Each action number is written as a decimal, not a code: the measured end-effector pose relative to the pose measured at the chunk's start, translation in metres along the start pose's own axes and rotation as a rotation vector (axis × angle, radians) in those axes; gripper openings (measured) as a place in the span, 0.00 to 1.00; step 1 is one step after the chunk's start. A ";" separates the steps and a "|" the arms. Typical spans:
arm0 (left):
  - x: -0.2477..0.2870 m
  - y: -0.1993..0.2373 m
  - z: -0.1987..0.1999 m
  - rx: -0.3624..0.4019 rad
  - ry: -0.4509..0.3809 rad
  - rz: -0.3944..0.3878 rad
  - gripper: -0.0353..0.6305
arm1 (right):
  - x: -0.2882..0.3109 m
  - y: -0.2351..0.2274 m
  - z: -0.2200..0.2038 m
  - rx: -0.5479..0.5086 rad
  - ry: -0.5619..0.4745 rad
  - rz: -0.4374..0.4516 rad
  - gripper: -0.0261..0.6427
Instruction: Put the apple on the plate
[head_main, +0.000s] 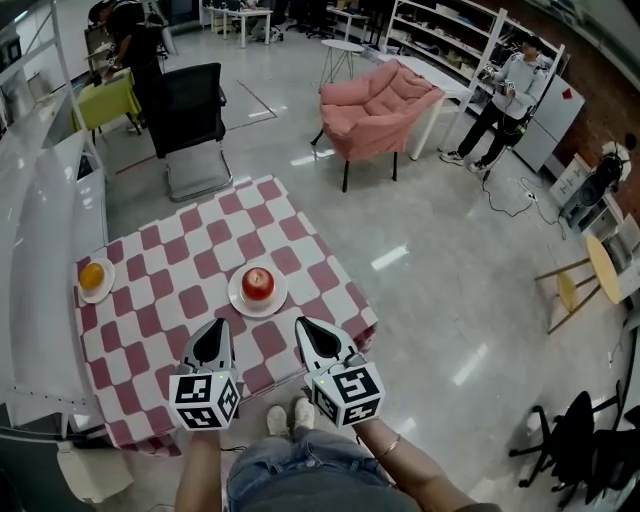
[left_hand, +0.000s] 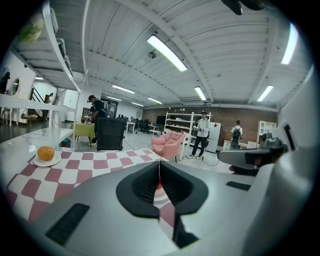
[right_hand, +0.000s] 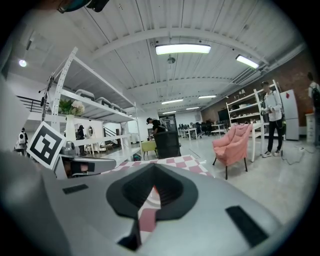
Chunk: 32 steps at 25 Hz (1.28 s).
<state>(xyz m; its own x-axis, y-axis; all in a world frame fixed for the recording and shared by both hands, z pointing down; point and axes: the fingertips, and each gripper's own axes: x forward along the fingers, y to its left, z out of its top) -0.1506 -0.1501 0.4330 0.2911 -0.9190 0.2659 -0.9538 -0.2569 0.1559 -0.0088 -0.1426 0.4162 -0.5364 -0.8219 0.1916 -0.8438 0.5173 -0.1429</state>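
Red apple (head_main: 258, 283) sits on the white plate (head_main: 237, 298) at the middle of the checked table (head_main: 170, 300). Near the table's front edge, just short of that plate, the left gripper (head_main: 214, 323) and right gripper (head_main: 301, 322) both have their jaws together, with nothing between them. An orange (head_main: 91, 276) lies on a second plate (head_main: 105, 289) at the table's left edge.
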 end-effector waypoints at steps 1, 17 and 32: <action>-0.001 0.001 0.000 -0.011 -0.001 -0.002 0.08 | 0.000 0.001 -0.001 0.000 0.001 0.001 0.05; -0.013 0.013 -0.005 -0.047 -0.004 0.020 0.08 | 0.000 0.010 -0.005 -0.012 0.011 0.023 0.05; -0.009 0.010 -0.005 -0.040 -0.004 0.013 0.08 | 0.003 0.010 -0.007 -0.010 0.016 0.035 0.05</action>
<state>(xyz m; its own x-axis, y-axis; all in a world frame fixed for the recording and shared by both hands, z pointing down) -0.1620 -0.1431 0.4374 0.2785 -0.9234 0.2642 -0.9536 -0.2331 0.1903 -0.0189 -0.1385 0.4225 -0.5656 -0.7995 0.2025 -0.8247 0.5479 -0.1404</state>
